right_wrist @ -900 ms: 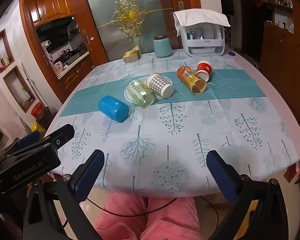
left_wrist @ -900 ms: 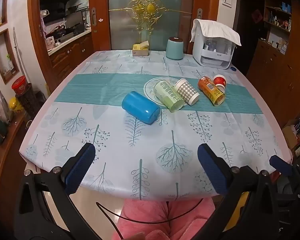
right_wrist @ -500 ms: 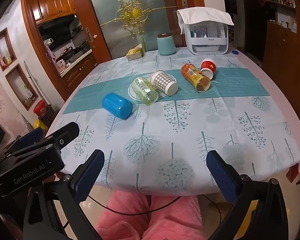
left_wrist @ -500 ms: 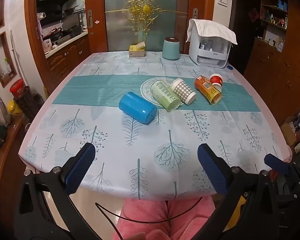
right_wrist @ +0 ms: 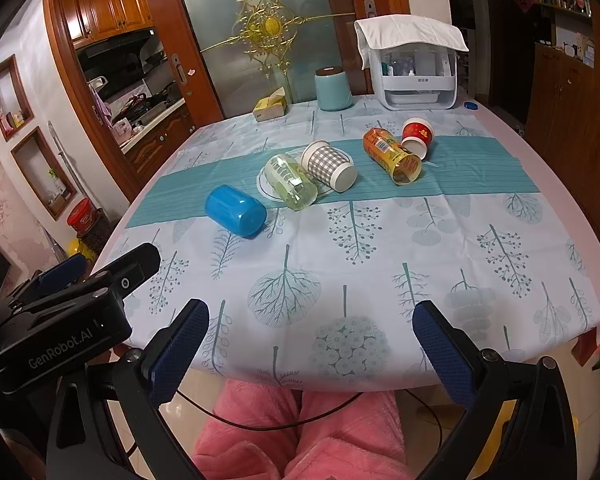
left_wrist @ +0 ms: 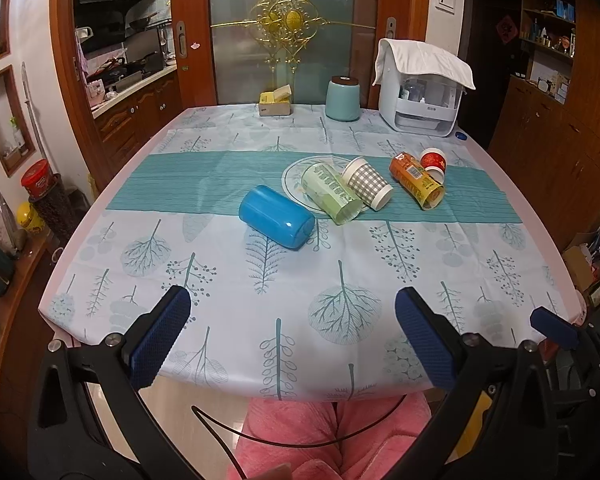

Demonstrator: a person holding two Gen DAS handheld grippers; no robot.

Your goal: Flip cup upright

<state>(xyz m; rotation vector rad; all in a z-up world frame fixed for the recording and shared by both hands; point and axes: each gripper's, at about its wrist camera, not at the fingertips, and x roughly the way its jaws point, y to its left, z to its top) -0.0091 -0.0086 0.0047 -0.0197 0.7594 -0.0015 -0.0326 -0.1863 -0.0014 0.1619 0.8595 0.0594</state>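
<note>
Several cups lie on their sides in a row across the table's teal stripe: a blue cup (left_wrist: pixel 276 216) (right_wrist: pixel 235 211), a pale green cup (left_wrist: pixel 331 193) (right_wrist: pixel 291 182), a grey checked paper cup (left_wrist: pixel 367 183) (right_wrist: pixel 329 166), an orange cup (left_wrist: pixel 417 180) (right_wrist: pixel 392 155) and a small red cup (left_wrist: pixel 433 160) (right_wrist: pixel 416 135). My left gripper (left_wrist: pixel 293 328) is open and empty at the table's near edge. My right gripper (right_wrist: pixel 312 344) is open and empty, beside it to the right. Both are well short of the cups.
A white round plate (left_wrist: pixel 296 172) lies under the green cup. At the table's far end stand a teal canister (left_wrist: pixel 342 98), a yellow tissue box (left_wrist: pixel 275 104) and a white dispenser under a towel (left_wrist: pixel 420 92). Pink-clad legs (left_wrist: pixel 320 440) are under the near edge.
Both grippers have risen and tilted slightly, so the table sits lower in view. The cups have not moved. Both grippers stay open.
</note>
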